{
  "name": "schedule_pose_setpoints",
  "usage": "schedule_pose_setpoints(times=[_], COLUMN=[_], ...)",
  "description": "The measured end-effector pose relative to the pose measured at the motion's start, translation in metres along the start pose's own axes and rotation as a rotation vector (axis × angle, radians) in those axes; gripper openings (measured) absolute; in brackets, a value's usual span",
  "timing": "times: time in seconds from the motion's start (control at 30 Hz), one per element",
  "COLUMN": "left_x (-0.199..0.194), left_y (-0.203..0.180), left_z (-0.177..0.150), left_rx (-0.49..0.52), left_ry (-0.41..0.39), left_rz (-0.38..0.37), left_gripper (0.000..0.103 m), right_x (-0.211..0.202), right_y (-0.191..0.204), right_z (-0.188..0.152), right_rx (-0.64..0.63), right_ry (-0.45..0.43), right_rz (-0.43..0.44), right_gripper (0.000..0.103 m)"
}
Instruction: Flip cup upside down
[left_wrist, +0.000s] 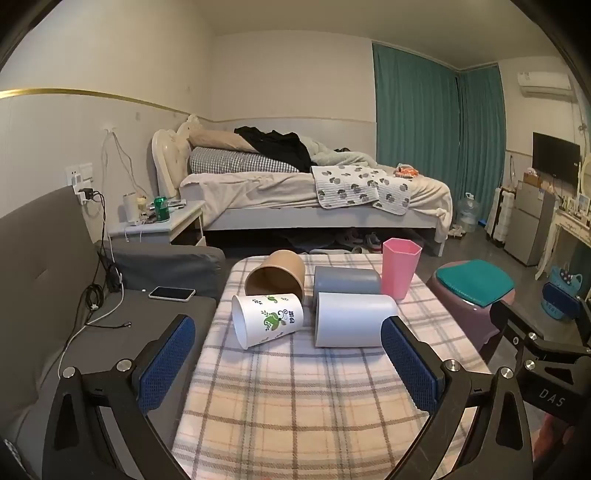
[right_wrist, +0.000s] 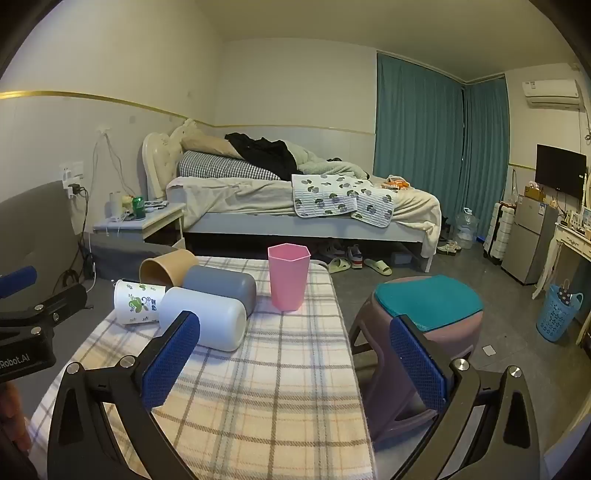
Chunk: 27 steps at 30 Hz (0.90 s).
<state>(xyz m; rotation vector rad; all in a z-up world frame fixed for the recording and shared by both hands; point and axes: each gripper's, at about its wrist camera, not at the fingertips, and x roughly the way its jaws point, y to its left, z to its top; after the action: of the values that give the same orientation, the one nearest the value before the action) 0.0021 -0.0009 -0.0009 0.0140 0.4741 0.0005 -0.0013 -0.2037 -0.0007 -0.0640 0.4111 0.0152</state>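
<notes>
Both grippers hover wide apart, five cups waiting on the plaid table.

Left gripper (left_wrist: 288, 362) and right gripper (right_wrist: 295, 363) hold nothing; pink cup (right_wrist: 288, 277) stands upright near the table's (right_wrist: 266, 398) far right corner, white cup (left_wrist: 352, 319), grey cup (left_wrist: 345, 282), printed cup (left_wrist: 267, 319) and brown cup (left_wrist: 277, 275) lying sideways.

Both views dim, flat indoor light; source not visible. Soft, faint shadows under cups on plaid tablecloth (left_wrist: 295, 398). Strong fisheye bowing at edges, black vignette in all 4 corners. Slight softness at periphery; no glare.
</notes>
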Motion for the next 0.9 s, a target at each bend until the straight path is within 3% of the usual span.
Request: schedule_pose_setpoints(times=[0.9], left_x=[-0.0012], left_y=[-0.0059], left_z=[0.0006], left_rx=[0.009], left_ry=[-0.033], left_rz=[0.0], left_gripper=[0.103], right_x=[-0.0006], right_y=[0.003], right_z=[-0.0002], right_rx=[0.007], right_ry=[-0.009], right_rz=[-0.004], right_gripper=[0.103])
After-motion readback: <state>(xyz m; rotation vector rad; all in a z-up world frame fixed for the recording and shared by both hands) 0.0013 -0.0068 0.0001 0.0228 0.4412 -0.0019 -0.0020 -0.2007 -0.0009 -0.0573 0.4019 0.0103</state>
